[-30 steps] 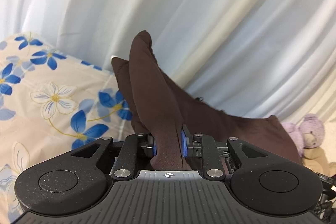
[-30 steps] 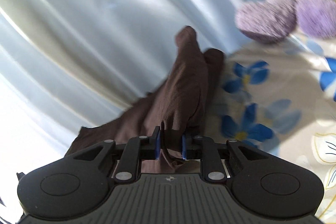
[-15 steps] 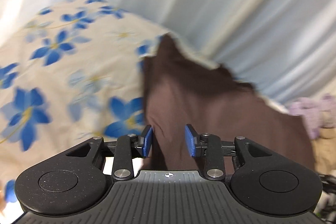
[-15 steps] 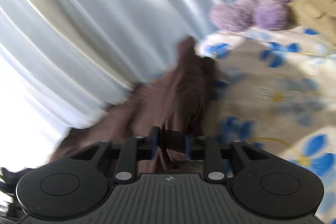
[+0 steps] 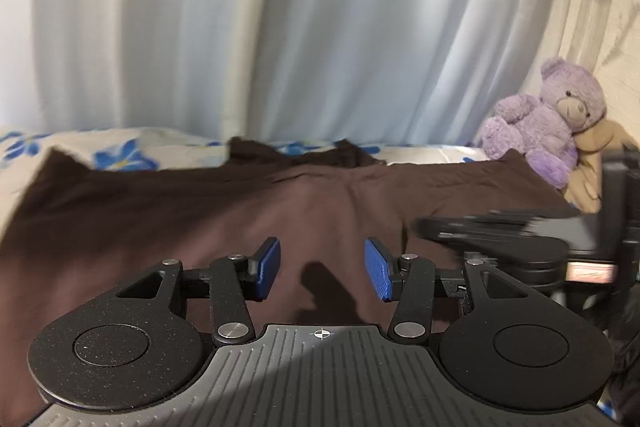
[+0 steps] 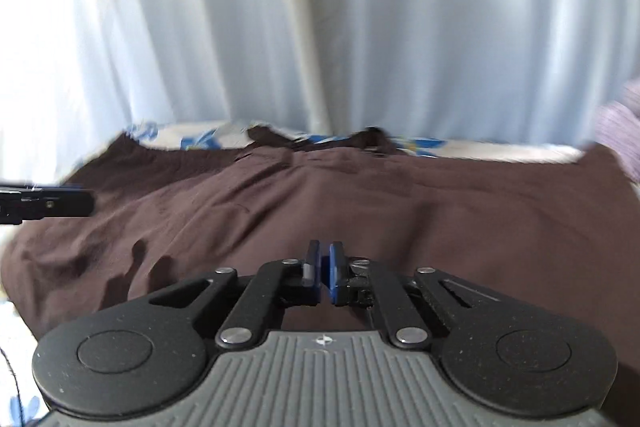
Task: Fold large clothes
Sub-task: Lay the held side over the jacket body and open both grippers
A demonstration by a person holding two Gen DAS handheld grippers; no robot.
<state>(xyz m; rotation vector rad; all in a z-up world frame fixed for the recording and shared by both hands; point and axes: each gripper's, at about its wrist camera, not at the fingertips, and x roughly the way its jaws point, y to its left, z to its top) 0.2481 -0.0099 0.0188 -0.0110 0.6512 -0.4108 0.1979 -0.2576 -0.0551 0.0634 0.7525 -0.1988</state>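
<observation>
A large dark brown garment (image 5: 224,211) lies spread flat across the floral bedsheet (image 5: 120,151); in the right wrist view the garment (image 6: 360,195) fills the middle. My left gripper (image 5: 321,247) hovers over its near part with jaws opening and nothing between the blue pads (image 5: 269,267). My right gripper (image 6: 325,249) is shut, its pads together with no cloth between them, above the near edge of the garment. Each gripper shows blurred at the edge of the other's view: the right gripper (image 5: 500,231) and the left gripper (image 6: 44,205).
Pale blue curtains (image 5: 320,27) hang behind the bed. A purple teddy bear (image 5: 560,119) and a beige plush (image 5: 596,163) sit at the right end of the bed, close to the garment's right corner. The purple plush (image 6: 624,123) is blurred at the right edge.
Both grippers let go of the bunched brown cloth and drew back. The garment now lies spread flat. The left jaws widened; the right jaws shut empty. Both views rolled level.
</observation>
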